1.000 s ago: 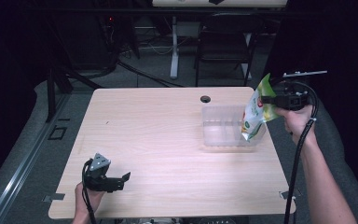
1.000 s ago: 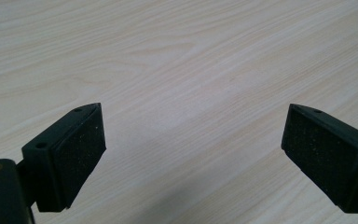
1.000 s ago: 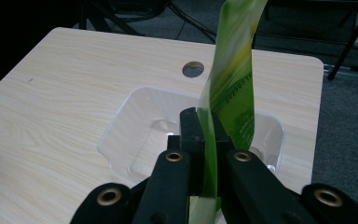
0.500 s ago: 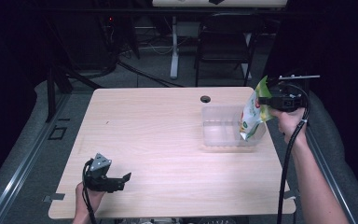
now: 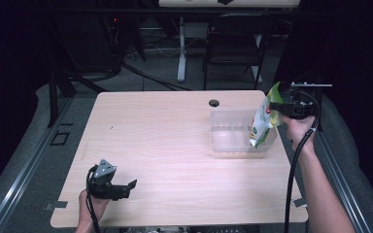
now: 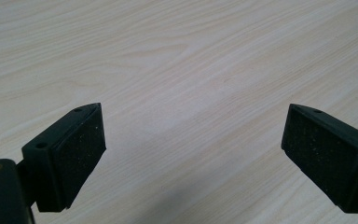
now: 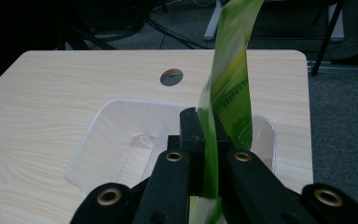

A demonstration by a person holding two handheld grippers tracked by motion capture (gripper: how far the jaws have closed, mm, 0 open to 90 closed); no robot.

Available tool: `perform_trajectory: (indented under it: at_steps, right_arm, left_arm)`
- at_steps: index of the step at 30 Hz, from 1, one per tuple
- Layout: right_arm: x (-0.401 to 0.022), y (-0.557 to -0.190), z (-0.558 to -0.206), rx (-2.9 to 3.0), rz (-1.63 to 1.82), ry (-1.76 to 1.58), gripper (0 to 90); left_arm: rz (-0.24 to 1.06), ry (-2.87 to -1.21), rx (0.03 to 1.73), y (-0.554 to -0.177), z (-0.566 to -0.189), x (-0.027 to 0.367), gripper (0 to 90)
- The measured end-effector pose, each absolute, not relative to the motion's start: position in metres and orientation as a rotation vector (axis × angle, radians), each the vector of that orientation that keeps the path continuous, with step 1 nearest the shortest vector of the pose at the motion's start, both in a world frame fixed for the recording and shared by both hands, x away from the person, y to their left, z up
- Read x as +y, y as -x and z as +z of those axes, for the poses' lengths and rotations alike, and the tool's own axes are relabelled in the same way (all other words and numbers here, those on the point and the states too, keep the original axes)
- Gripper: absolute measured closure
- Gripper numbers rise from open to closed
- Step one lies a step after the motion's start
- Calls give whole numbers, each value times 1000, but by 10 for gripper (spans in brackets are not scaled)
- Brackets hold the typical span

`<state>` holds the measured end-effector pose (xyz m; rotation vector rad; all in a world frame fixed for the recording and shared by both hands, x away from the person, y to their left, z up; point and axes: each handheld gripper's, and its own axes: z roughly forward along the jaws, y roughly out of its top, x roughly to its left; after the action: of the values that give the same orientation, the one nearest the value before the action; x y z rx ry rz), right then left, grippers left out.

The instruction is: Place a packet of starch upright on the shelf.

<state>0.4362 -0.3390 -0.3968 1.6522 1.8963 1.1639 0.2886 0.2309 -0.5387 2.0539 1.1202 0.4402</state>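
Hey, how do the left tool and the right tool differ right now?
The left tool has its jaws wide apart with nothing between them; the right tool is shut on a green pouch. The left tool sits low at the table's near edge, while the right tool is held up at the clear tub. Both have black jaws and are hand-held.

I'm seeing the right claw (image 7: pixel 207 154) hiding the green pouch's (image 7: pixel 228 93) lower part; its print is staying too small to read.
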Motion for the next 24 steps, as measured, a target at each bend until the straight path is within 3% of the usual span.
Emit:
perform_trajectory:
  at_steps: [24]
  right_arm:
    - [-338,-443,-419,1897,1088,-1638,900]
  left_arm:
    - [440,-2060,1123,-289,-539,231,62]
